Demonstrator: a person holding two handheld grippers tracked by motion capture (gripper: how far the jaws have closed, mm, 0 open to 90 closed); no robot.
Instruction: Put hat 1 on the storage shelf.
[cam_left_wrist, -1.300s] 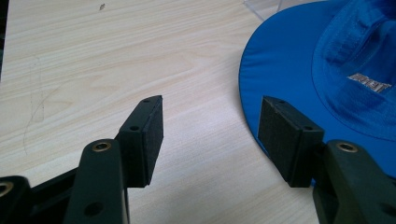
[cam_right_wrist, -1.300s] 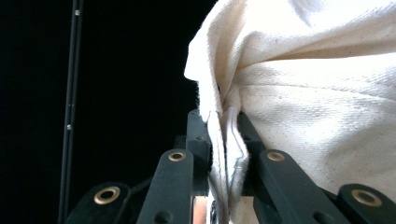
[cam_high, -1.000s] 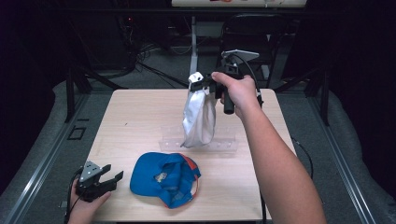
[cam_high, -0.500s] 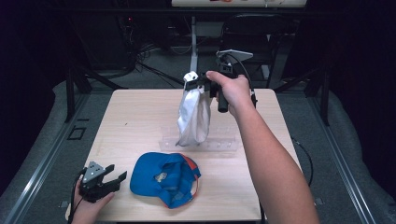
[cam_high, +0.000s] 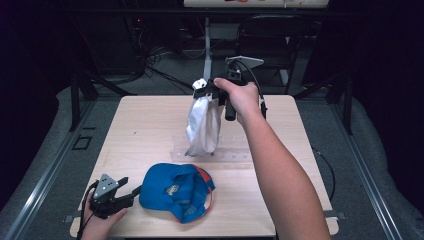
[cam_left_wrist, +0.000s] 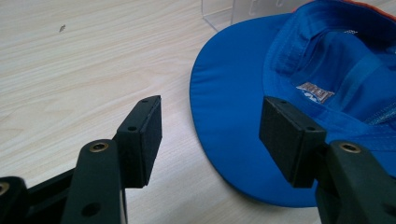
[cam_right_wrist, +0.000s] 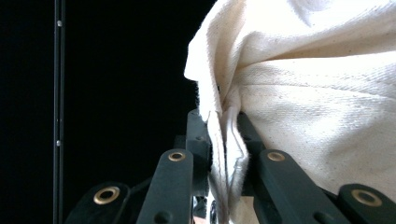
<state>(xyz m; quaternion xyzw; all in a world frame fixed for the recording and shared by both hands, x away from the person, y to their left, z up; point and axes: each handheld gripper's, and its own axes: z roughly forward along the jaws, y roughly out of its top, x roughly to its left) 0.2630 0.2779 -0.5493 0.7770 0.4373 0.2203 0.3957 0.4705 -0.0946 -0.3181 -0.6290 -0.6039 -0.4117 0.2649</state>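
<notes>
A light wooden table (cam_high: 150, 130) bears a blue fabric cap (cam_high: 175, 192) just beside the left gripper (cam_high: 125, 195), jaws spread, empty. The right gripper (cam_high: 202, 91) pinches a cream cloth bag (cam_high: 202, 127) hanging below its fingers.

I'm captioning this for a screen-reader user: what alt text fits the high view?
A person's right claw holds a white cloth bag up by its top edge above a wooden table. The left claw rests open at the near left beside a blue cap.
</notes>
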